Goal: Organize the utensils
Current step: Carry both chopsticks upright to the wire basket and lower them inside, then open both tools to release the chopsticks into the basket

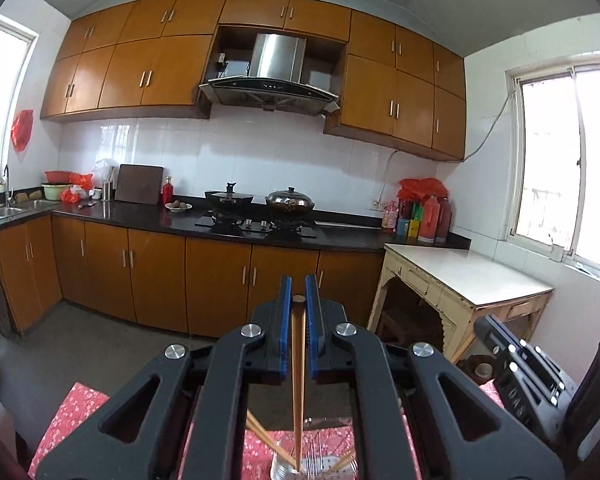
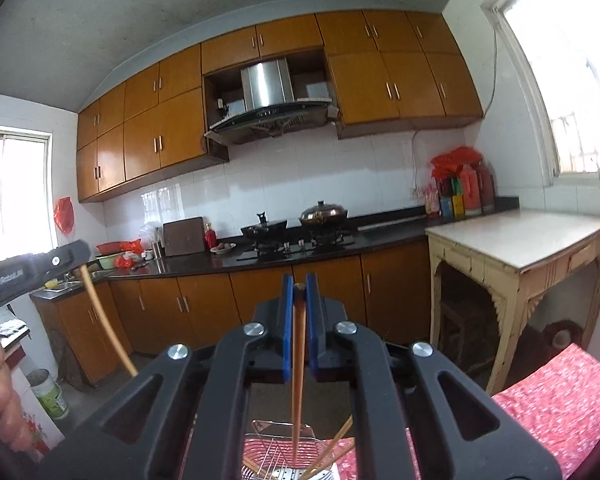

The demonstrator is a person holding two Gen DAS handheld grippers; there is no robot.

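Both grippers are holding chopsticks upright, with the kitchen spread out behind them. In the left wrist view the left gripper (image 1: 299,300) is pinching a brown wooden chopstick (image 1: 298,380) between its blue pads; the jaws are standing narrow, closed on the stick near its blunt top end, and the stick is running down between the black linkage arms so that its tip is reaching into a wire utensil holder (image 1: 320,462) at the bottom edge of the frame. Other chopsticks (image 1: 264,438) are leaning at angles in that same holder, which is standing on a surface covered by a red floral cloth (image 1: 74,412). In the right wrist view the right gripper (image 2: 299,292) is likewise gripping a second chopstick (image 2: 298,380), its jaws narrow and shut on the stick's upper end, with the lower end hanging into the metal wire rack (image 2: 274,452) below, where a few more sticks (image 2: 334,446) are lying slanted. At the left edge of that view the left gripper is showing with its chopstick curving down out of it. Behind both grippers, orange-brown cabinets (image 1: 216,276) are lining the wall under a black countertop carrying a gas hob with a lidded wok (image 1: 290,200), and a worn cream side table (image 1: 468,276) is standing to the right by the window.
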